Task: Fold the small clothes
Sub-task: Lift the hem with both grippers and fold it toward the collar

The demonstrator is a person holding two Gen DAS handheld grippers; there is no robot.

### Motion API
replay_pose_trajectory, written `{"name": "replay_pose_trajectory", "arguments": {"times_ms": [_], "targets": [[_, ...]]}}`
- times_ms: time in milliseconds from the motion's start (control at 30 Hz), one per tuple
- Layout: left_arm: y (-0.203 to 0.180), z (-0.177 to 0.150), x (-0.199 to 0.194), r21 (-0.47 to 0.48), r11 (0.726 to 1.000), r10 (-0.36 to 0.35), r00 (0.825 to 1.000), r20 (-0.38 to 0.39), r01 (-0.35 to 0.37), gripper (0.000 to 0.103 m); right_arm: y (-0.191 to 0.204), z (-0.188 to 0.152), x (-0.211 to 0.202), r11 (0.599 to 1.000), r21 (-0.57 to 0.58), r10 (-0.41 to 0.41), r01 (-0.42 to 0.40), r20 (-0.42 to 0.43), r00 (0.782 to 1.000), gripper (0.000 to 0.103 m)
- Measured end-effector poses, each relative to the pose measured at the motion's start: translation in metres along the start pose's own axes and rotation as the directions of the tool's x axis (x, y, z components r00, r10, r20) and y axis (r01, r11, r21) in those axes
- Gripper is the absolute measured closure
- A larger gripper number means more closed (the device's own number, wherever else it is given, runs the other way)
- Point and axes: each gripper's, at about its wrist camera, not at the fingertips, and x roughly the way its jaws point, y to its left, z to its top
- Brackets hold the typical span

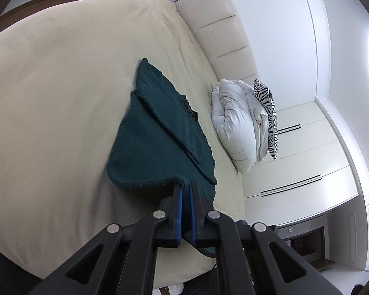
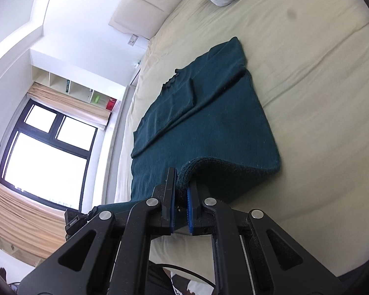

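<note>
Cream sheets cover the wide bed (image 1: 49, 86), with a white rumpled duvet (image 1: 233, 123) by the padded headboard. Spread on the sheet lies a dark teal knitted sweater (image 1: 155, 142), sleeves folded inward. The left gripper (image 1: 187, 186) pinches one near hem corner, lifted off the sheet; the right gripper (image 2: 183, 184) pinches the other.

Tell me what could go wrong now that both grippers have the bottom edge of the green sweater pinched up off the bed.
The left gripper and right gripper each pinch only a narrow bit of the green sweater hem, so the thick knit could slip out. The sleeves folded across its back may slide out of place when the hem is carried over. Uneven lifting could leave a crooked fold on the bed.
</note>
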Motion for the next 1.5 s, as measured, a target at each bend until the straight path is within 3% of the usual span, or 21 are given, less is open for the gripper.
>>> {"name": "replay_pose_trajectory", "arguments": {"times_ms": [467, 1033, 1500], "targets": [[-0.01, 0.05, 0.031, -0.005, 1.0, -0.003, 0.999, 0.04, 0.003, 0.097, 0.003, 0.049, 0.02, 0.999, -0.013, -0.044, 0.045, 0.071, 0.997, 0.097], [-0.013, 0.086, 0.059, -0.004, 1.0, 0.023, 0.998, 0.063, -0.022, 0.097, 0.004, 0.101, 0.047, 0.995, -0.036, -0.092, 0.098, 0.142, 0.986, 0.097], [-0.021, 0.135, 0.097, 0.025, 0.998, 0.055, 0.994, 0.094, -0.057, 0.097, 0.026, 0.154, 0.087, 0.987, -0.082, -0.12, 0.138, 0.186, 0.975, 0.097]]}}
